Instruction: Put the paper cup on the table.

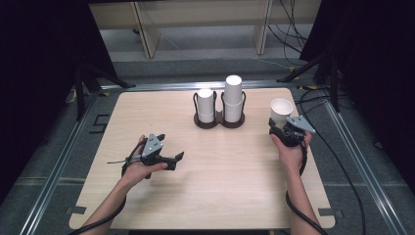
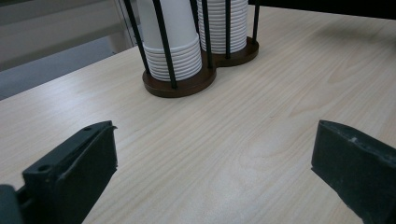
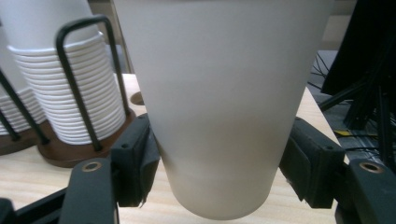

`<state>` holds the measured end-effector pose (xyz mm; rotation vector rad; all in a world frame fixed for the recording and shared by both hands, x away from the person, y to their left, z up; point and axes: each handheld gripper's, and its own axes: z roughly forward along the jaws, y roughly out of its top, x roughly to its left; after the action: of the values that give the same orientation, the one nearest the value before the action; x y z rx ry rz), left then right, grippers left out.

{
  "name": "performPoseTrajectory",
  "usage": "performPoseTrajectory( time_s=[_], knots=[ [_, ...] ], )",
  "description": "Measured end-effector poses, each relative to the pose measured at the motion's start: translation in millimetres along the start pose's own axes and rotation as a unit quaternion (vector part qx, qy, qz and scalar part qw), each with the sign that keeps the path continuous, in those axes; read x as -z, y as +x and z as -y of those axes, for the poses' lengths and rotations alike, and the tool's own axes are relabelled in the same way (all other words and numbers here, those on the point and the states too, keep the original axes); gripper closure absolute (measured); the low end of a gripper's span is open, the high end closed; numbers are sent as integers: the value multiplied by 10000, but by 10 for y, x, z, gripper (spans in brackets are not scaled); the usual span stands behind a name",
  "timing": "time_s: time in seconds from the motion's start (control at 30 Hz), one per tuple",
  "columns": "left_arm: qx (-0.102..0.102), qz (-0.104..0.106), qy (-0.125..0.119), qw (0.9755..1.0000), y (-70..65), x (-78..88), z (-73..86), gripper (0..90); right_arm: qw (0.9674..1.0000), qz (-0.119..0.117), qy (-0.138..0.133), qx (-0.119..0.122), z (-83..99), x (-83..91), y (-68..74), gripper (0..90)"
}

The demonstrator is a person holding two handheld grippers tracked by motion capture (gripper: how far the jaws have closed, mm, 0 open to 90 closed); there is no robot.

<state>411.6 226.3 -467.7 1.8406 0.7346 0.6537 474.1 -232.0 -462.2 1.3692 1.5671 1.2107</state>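
A white paper cup [image 1: 281,110] [image 3: 223,102] stands upright, mouth up, between the jaws of my right gripper [image 1: 282,128] [image 3: 219,163], which is shut on its lower part near the table's right side. At the back middle a dark wooden cup holder [image 1: 219,120] [image 2: 180,86] with black wire posts carries two stacks of white cups [image 1: 233,97] [image 2: 173,46] [image 3: 65,98], the right stack taller. My left gripper [image 1: 171,155] [image 2: 212,177] rests open over bare wood at the left front, its jaws wide apart with nothing between them, pointing toward the holder.
The light wooden table [image 1: 220,186] has rounded corners and a metal frame [image 1: 49,176] around it. Black cables [image 1: 342,161] trail off the right edge. Dark curtains and stand legs [image 1: 88,78] flank the back.
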Motion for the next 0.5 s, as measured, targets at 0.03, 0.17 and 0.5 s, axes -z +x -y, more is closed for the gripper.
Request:
performPoseTrajectory(
  time_s=[0.03,0.17,0.5],
  knots=[
    [-6,-10,4,10000,-1,2,5,0,9999,29,-4,155,-7,-24,-28,336],
    [57,-3,-71,10000,-4,-9,29,0,9999,17,123,79,-12,-102,-57,335],
    [117,11,-41,9999,-6,-6,91,0,9985,210,500,38,31,-242,-135,335]
  ],
)
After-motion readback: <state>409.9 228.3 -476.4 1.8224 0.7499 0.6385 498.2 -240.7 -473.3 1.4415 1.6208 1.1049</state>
